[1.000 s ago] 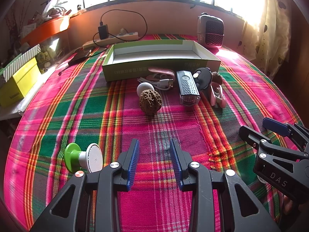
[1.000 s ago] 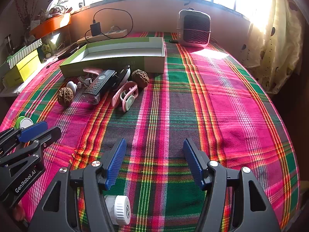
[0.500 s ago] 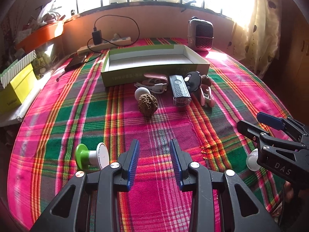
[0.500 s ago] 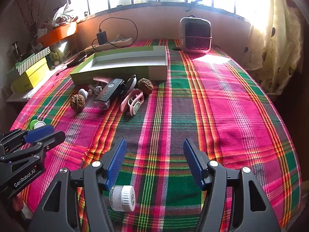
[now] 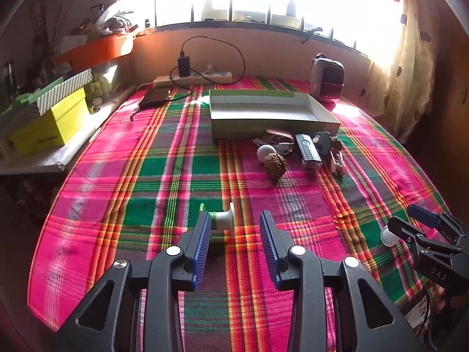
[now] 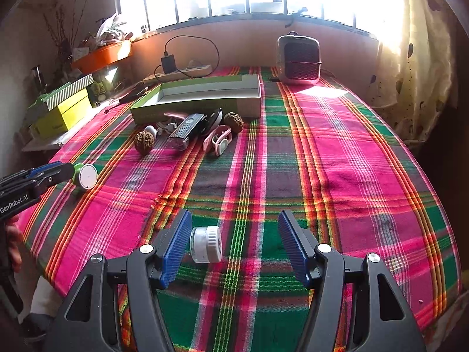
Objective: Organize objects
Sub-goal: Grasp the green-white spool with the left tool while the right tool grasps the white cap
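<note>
Plaid cloth [image 6: 337, 158]: two walnuts [image 6: 144, 142] [image 6: 234, 121], one box [image 6: 199, 99].

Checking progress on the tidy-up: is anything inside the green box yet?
No. The green box shows only its bare white floor, and the small items lie on the cloth in front of it.

Black left gripper [image 5: 234, 246] frame, ribbed blue pads [image 5: 202, 249], silver screws.

An open green-and-white box [image 5: 272, 114] sits at twelve o'clock. Against its front wall cluster two walnuts [image 5: 275, 162], a black flashlight [image 5: 308, 152], a pink clip [image 6: 218, 140] and a white cable [image 5: 275, 144]. A green-white spool [image 5: 221, 220] and a small white jar [image 6: 205, 244] lie on their sides near six o'clock.
</note>
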Motion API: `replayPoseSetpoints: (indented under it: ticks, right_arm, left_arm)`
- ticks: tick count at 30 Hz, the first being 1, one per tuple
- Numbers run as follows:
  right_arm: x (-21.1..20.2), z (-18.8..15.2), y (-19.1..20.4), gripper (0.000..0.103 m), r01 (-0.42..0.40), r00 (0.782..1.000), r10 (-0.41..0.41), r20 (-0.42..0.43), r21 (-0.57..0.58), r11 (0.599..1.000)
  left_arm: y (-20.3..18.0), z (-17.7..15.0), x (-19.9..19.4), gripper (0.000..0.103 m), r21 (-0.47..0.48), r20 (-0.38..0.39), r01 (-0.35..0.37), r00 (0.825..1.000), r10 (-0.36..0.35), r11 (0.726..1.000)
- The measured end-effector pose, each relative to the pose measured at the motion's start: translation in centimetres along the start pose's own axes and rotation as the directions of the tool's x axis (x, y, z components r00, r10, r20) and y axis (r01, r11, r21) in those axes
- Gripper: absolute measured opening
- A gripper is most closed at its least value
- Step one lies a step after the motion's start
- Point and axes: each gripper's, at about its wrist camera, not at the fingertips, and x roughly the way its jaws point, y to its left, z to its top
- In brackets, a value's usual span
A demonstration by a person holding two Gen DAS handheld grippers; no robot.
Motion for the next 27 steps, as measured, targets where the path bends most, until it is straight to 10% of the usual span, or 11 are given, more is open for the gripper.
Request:
replayPoseSetpoints:
  ticks: [9,27]
  right_arm:
    - [0.7,-0.8,1.4,0.061,-0.023,0.999,0.022,-0.032,-0.046,0.999]
    - [1.8,-0.9,1.5,0.026,-0.009,0.999,0.006,-0.051,-0.066,0.998]
  left_arm:
    - [0.5,-1.1,0.1,0.034,-0.002,-0.032,0.054,0.998,-0.054,0.999]
    - [1.5,-0.4,3.6,0.035,-0.035,-0.076,0.002,0.997,-0.004,0.999]
